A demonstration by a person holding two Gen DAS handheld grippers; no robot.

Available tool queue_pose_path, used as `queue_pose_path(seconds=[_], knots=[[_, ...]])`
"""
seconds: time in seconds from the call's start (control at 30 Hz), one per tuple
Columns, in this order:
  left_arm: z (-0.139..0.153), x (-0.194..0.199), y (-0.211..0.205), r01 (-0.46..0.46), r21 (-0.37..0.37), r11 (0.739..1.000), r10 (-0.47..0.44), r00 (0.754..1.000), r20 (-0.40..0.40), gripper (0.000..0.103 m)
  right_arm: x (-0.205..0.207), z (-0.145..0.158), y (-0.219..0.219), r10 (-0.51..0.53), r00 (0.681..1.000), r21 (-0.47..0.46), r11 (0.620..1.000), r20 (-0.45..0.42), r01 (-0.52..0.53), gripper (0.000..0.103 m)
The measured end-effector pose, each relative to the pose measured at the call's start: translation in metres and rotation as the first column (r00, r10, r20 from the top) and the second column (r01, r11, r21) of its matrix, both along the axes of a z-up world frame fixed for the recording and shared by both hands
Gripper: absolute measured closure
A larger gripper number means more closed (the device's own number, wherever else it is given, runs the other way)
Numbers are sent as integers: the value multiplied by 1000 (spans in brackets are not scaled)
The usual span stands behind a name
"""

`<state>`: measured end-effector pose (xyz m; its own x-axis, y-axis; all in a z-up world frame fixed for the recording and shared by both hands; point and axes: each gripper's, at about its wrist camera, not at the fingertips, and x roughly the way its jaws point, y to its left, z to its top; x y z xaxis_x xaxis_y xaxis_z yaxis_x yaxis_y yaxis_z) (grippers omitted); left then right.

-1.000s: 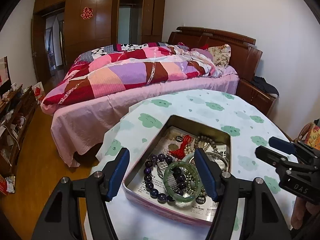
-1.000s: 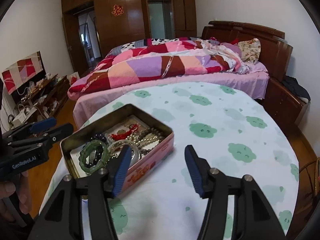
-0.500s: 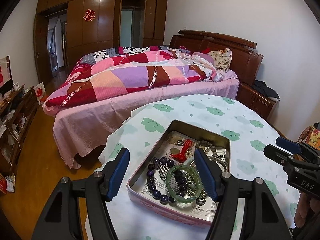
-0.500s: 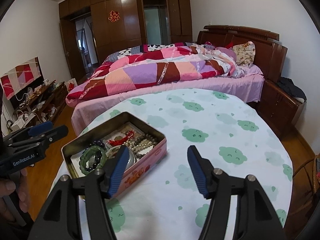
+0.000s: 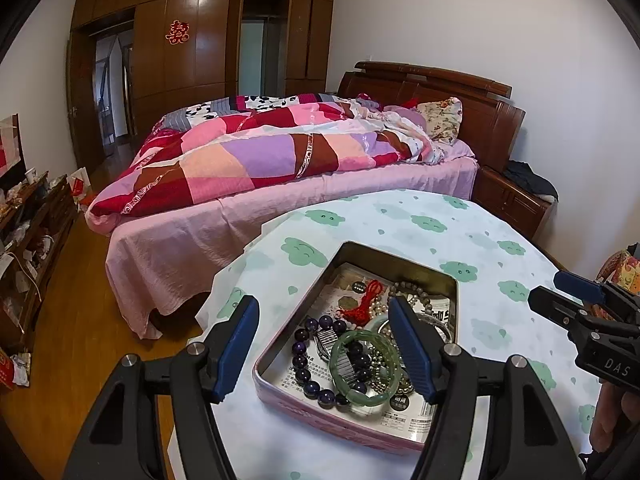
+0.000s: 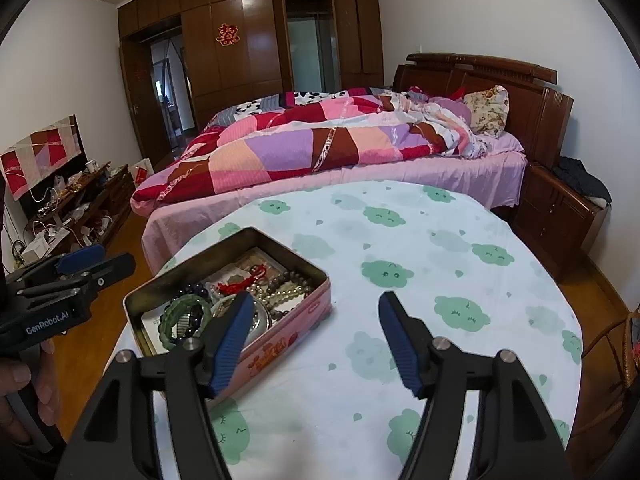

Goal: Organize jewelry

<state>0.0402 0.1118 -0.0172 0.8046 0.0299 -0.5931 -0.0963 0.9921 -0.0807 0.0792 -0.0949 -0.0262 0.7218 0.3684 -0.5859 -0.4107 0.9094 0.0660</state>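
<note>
An open pink tin (image 5: 394, 254) sits on the left part of the table and holds jewelry. In it lie a green bangle (image 5: 340, 346), a dark purple bead bracelet (image 5: 298, 346), a red knotted tassel (image 5: 366, 300) and pale bead strings (image 5: 412, 292). My left gripper (image 5: 322, 304) hovers open over the tin's near left side, with nothing held. In the right wrist view the tin (image 6: 304, 308) and bangle (image 6: 168, 314) lie left of my right gripper (image 6: 316, 300). Its jaws are opening, with nothing gripped between them. Each gripper shows in the other's view: the right gripper (image 5: 548, 286) and the left gripper (image 6: 114, 258).
The table wears a white cloth with green clouds (image 6: 420, 248), and its edge drops off just left of the tin. Behind it stands a bed with a patchwork quilt (image 5: 280, 152). A nightstand (image 6: 560, 216) is at right and a cluttered low cabinet (image 6: 80, 200) at left.
The right gripper's fingers have spread wider and it has drawn slightly back from the tin. The left gripper has kept still and open.
</note>
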Motion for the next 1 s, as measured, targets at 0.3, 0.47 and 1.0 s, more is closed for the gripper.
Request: queue_pose_path(seconds=[0.3,0.47,1.0], knots=[[-1,0,0,0,1,1000,0,1000,-2,36,0,0,0,1,1000,1,1000,0,-1,33],[-1,0,-1,0,2,1000,0,1000,-2,36,1,1,-2,-3,1000,2,1000,1,3,32],[-4,-1,0,10,-13,1000,-10,1000,-3,36,0,2,-5,-8,1000,5,1000,7,8,32]])
